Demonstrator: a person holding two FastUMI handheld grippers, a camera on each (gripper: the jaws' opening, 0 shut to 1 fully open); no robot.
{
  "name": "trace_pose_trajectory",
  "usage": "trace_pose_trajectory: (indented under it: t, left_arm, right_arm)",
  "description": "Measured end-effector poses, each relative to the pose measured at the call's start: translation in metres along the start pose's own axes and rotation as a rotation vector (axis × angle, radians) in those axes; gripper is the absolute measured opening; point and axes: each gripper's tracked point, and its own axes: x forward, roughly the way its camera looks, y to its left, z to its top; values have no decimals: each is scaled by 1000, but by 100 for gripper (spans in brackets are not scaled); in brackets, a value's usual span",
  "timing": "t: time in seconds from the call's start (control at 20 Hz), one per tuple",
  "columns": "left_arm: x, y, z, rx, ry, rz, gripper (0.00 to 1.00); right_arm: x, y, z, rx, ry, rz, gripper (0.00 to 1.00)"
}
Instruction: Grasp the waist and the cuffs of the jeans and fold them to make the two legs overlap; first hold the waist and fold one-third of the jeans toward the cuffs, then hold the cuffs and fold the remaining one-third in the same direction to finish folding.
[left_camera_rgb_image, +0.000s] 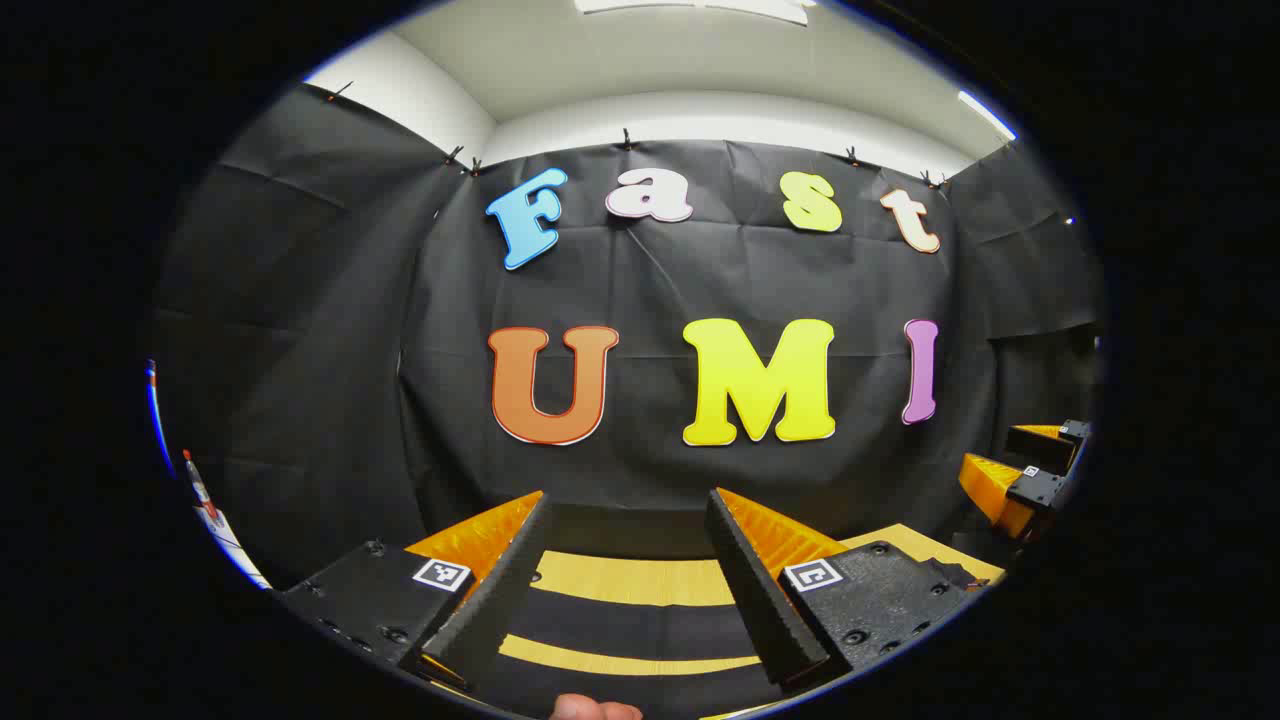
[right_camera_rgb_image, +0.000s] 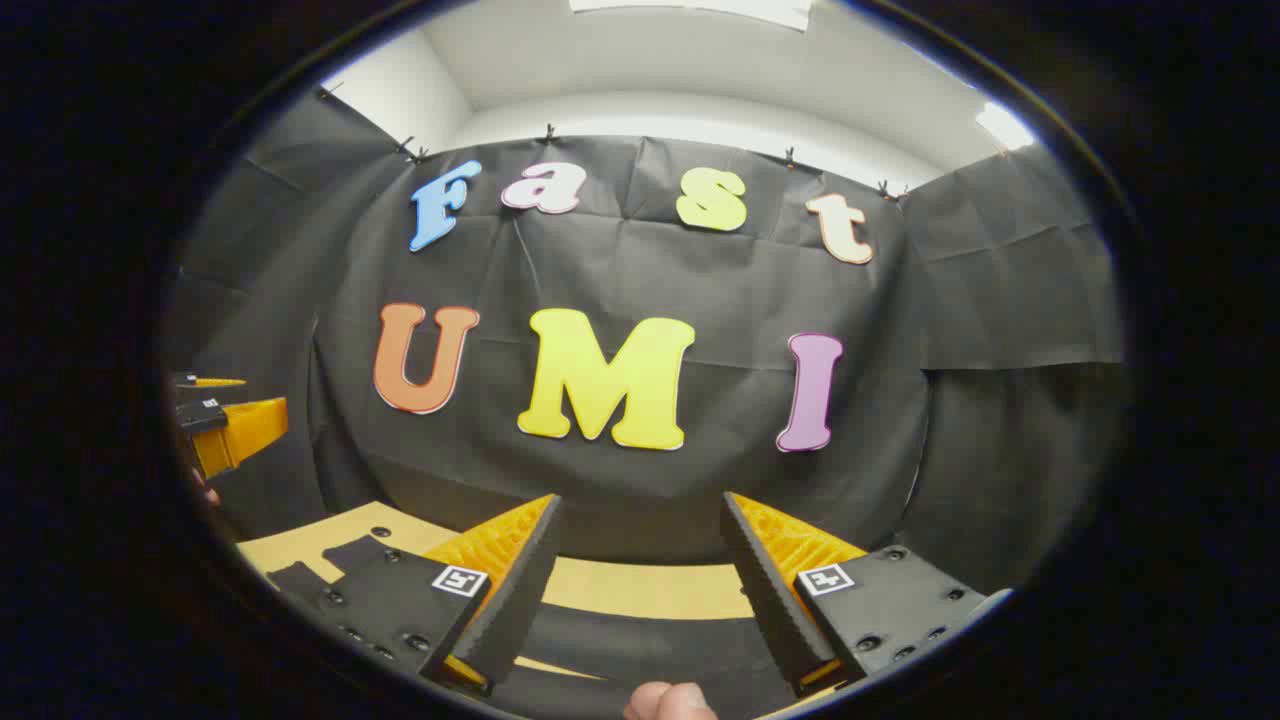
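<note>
Both grippers, left (left_camera_rgb_image: 628, 560) and right (right_camera_rgb_image: 640, 565), are held level above the bench (left_camera_rgb_image: 640, 580), jaws wide and empty. Dark jeans (left_camera_rgb_image: 630, 625) lie below; waist and cuffs should be approached first.

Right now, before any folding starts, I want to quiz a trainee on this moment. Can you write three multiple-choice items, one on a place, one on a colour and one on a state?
1. In the left gripper view, where is the right gripper?
A) far left
B) far right
C) top centre

2. What colour is the bare table top?
A) pale yellow wood
B) white
C) green

3. How does the left gripper stand?
A) shut on cloth
B) shut on nothing
C) open, nothing between

Answers:
1 B: it sits at the right edge, against the wall.
2 A: the table top's bare strips look yellow.
3 C: wall and table top show through a wide gap.
</note>
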Motion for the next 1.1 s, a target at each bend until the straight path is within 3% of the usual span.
trace_pose_trajectory:
  t: [1.1]
  left_arm:
    - [26,-5,-16,4,23,22,98]
  right_arm:
    - [32,-22,-11,25,20,0,95]
